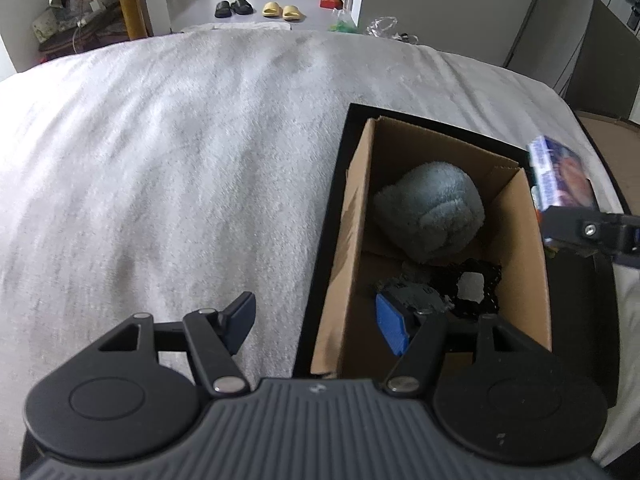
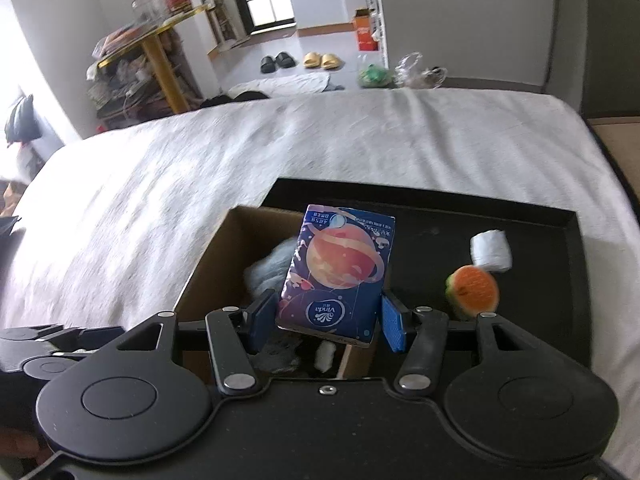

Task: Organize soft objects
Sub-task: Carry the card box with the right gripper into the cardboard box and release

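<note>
R gripper (image 2: 326, 322) clamped on Vinda tissue pack (image 2: 338, 274), held above cardboard box (image 1: 344, 240) right wall edge. L gripper (image 1: 316, 324) jaws wide apart, straddling box left wall. Blue-grey plush (image 1: 430, 216) inside box. Black tray (image 2: 560, 300) under box; white bedsheet (image 1: 160, 160) open to left.

A tray (image 2: 560, 216) lies on the bed (image 1: 160, 160) with a cardboard box (image 1: 352, 240) in its left part. In the box a plush ball (image 1: 430, 216) sits at the far end; nearer lies what may be a lace scrap (image 1: 476, 284) — hard to tell. Right of the box, on the tray, a fruit-slice toy (image 2: 474, 291) lies before a small roll (image 2: 491, 250) — close together.
</note>
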Available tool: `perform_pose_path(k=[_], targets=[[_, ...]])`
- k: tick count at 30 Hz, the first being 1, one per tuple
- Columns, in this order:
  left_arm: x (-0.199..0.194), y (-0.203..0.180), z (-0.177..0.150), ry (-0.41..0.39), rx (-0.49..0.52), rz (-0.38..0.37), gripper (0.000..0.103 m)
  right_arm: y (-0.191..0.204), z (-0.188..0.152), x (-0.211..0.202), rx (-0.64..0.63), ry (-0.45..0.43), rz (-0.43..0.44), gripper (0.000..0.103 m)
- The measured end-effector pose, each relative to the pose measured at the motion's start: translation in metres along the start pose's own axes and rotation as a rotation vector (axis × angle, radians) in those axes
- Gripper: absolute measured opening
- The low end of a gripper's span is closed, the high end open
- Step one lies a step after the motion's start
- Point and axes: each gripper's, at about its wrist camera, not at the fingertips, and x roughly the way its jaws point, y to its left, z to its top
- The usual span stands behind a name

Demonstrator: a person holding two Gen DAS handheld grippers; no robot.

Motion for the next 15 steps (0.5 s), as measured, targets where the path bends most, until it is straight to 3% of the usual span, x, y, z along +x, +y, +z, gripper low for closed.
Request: perform_pose_path(k=[5,8,10,15], targets=[[0.006,0.003,-0.004,0.019,-0.012,-0.040,0.060,0.017,-0.004,0.004,-0.016,0.025,0.022,0.054],[0.009,0.006,-0.007,0.025,-0.022,-0.068,0.047,0.027,-0.005,0.009,-0.020,0.041,0.037,0.054],[0.012,0.007,-0.008,0.030,-0.028,-0.080,0.028,0.034,-0.006,0.012,-0.024,0.051,0.048,0.054],[0.019,0.013,-0.010,0.065,-0.064,-0.118,0.013,0.048,-0.005,0.020,-0.034,0.063,0.063,0.054]])
